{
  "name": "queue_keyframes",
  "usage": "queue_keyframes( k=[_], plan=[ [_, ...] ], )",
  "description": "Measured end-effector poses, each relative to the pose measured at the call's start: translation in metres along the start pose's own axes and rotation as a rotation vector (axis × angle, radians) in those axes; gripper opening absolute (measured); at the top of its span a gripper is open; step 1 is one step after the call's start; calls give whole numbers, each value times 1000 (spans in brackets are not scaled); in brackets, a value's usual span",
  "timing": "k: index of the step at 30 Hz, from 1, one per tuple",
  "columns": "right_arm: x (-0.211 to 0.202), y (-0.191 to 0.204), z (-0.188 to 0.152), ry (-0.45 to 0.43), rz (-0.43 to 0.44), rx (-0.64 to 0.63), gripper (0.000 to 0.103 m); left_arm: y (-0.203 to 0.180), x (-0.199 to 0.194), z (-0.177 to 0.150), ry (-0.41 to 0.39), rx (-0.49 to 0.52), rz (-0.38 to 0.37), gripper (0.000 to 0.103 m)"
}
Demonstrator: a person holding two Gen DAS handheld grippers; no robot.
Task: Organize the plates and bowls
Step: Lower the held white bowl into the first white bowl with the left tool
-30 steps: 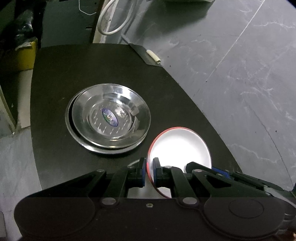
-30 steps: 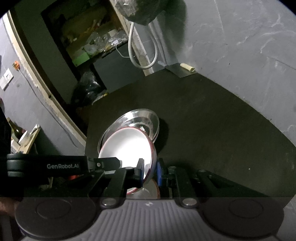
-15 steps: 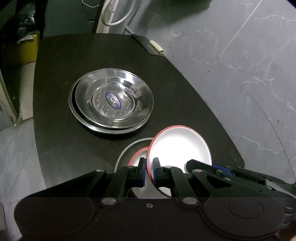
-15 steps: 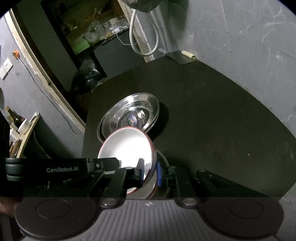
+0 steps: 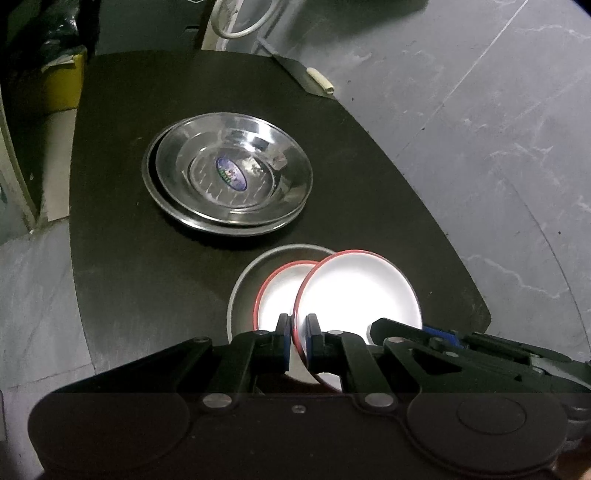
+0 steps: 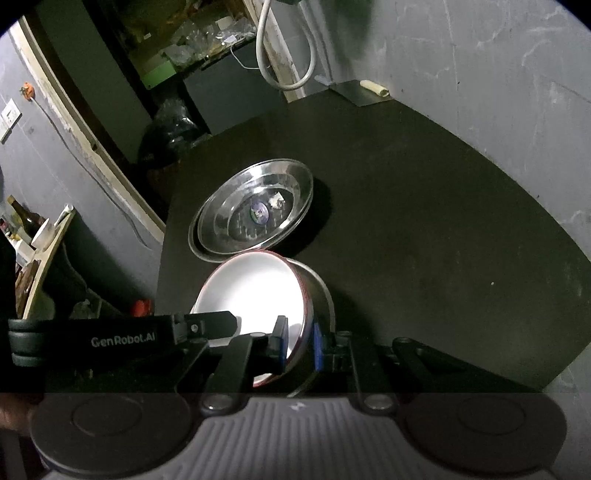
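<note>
My left gripper (image 5: pixel 297 334) is shut on the near rim of a white bowl with a red rim (image 5: pixel 360 293), tilted above the table. My right gripper (image 6: pixel 298 345) is shut on the opposite rim of the same bowl (image 6: pixel 251 291). Under it a second red-rimmed white bowl (image 5: pixel 279 291) sits inside a grey bowl (image 5: pixel 243 291); its steel wall shows in the right wrist view (image 6: pixel 321 295). Two stacked steel plates (image 5: pixel 229 173), the top one with a blue sticker, lie further back; they also show in the right wrist view (image 6: pixel 255 216).
The dark rounded table (image 5: pixel 118 240) ends just right of the bowls, over a grey marble floor (image 5: pixel 498 129). A white hose (image 5: pixel 240 22) and a small white roll (image 5: pixel 322 82) lie beyond the far edge. A yellow box (image 5: pixel 62 85) stands at the left.
Both grippers have carried the red-rimmed bowl back toward the near edge, away from the steel plates. The grey bowl with the second white bowl has come into view beneath it.
</note>
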State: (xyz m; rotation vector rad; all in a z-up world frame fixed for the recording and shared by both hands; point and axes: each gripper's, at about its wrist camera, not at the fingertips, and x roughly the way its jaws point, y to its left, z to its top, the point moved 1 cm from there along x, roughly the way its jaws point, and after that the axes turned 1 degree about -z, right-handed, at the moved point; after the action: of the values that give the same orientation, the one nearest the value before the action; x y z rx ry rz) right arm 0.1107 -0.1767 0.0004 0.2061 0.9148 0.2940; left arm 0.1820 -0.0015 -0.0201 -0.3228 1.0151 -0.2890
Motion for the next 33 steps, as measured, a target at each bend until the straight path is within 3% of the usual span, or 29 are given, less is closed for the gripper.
queue_keyframes(
  k=[33],
  plan=[
    [17, 4, 5, 66, 6, -56, 16, 1, 1, 2, 21, -25, 41, 11]
  ],
)
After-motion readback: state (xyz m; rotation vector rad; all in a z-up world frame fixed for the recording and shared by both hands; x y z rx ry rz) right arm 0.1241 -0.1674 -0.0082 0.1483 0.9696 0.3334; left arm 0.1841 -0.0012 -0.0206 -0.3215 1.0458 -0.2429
